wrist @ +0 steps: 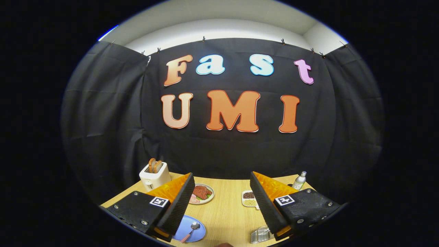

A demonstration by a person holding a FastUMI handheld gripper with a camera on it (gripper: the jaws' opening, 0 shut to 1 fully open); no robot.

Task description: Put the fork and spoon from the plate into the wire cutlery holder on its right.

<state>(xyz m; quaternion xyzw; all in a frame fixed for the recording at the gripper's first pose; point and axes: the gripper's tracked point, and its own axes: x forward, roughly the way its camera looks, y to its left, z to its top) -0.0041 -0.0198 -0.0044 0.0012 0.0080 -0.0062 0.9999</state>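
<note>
My gripper (221, 180) is open, its two fingers spread wide above the wooden table (226, 206) with nothing between them. A blue plate (195, 232) lies low beside the left finger, partly hidden by it. On that plate rests a spoon (190, 231) with a pinkish handle and a shiny bowl. The fork is hidden from me. The wire cutlery holder (260, 235) of silvery mesh sits by the base of the right finger, only partly in sight.
A white toaster (155, 175) with two toast slices stands at the back left. Beyond the left finger is a plate of meat and greens (202, 193). A small divided dish of beans (249, 198) and a small bottle (299, 180) lie near the right finger.
</note>
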